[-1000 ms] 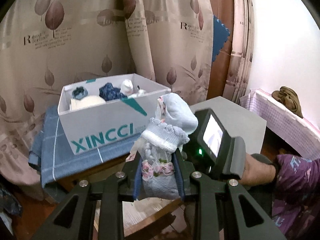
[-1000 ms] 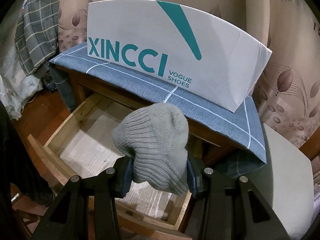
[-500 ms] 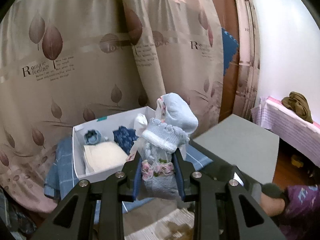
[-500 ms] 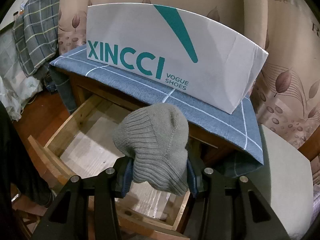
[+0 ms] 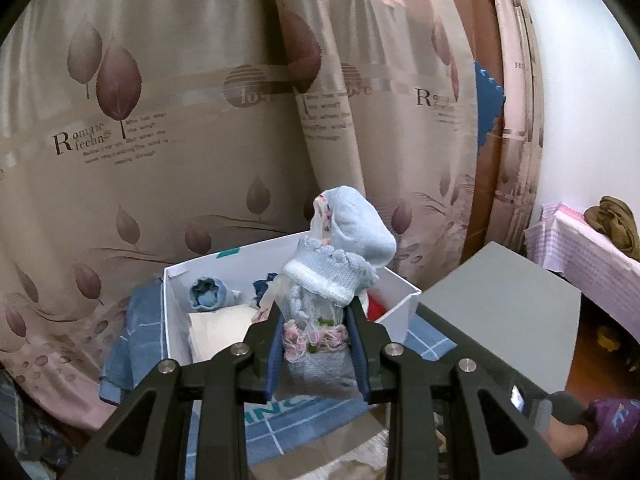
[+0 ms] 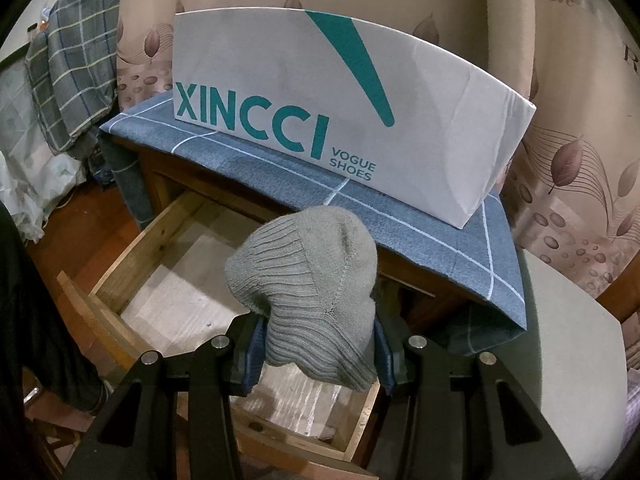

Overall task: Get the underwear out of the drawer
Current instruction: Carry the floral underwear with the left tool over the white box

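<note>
Two upright bundles point(image 5: 336, 280) point(image 6: 316, 296) (both tool-clamped)

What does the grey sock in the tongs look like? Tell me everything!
The grey sock is a rolled-up bundle of ribbed knit, soft and woolly looking. Its rounded top bulges above the right tongs, whose blue pads squeeze it on both sides, while its lower edge sags between them. It hangs over the open wooden drawer, touching nothing else, in front of the white shoe box.
</note>
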### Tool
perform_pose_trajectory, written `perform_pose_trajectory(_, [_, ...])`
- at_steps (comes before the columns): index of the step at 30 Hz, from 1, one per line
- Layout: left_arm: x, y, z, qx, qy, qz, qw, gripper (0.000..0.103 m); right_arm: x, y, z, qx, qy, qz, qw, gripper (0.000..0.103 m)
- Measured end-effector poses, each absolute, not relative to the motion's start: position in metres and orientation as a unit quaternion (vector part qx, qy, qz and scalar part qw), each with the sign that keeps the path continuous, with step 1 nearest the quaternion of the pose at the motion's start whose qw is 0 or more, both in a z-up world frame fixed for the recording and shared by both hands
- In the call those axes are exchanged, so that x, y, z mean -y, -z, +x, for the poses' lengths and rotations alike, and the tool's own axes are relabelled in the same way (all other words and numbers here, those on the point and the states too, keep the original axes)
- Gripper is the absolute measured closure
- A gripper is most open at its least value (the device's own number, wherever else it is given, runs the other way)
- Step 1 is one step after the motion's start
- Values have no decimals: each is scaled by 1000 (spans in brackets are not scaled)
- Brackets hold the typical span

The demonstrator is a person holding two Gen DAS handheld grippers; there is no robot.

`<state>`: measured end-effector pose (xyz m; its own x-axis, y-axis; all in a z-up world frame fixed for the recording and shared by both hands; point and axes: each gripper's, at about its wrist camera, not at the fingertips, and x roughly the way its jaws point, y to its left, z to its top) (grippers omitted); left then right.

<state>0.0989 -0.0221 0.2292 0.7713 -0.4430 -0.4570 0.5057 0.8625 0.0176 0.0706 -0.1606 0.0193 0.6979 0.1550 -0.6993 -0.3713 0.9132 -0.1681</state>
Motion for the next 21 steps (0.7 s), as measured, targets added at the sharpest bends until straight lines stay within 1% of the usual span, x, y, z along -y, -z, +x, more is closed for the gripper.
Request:
perform_pose_trajectory(11, [12, -238, 145, -228, 206, 97, 947, 73, 161, -19, 71, -363, -147, -150, 908, 62])
perform_pose_trajectory(17, [15, -222, 178, -256, 178, 116, 943, 72, 160, -19, 69, -365, -148, -150, 907, 62])
perform_pose_trajectory(21, [11, -207, 193, -275, 167, 108, 941, 72, 160, -19, 69, -366, -148, -150, 907, 61])
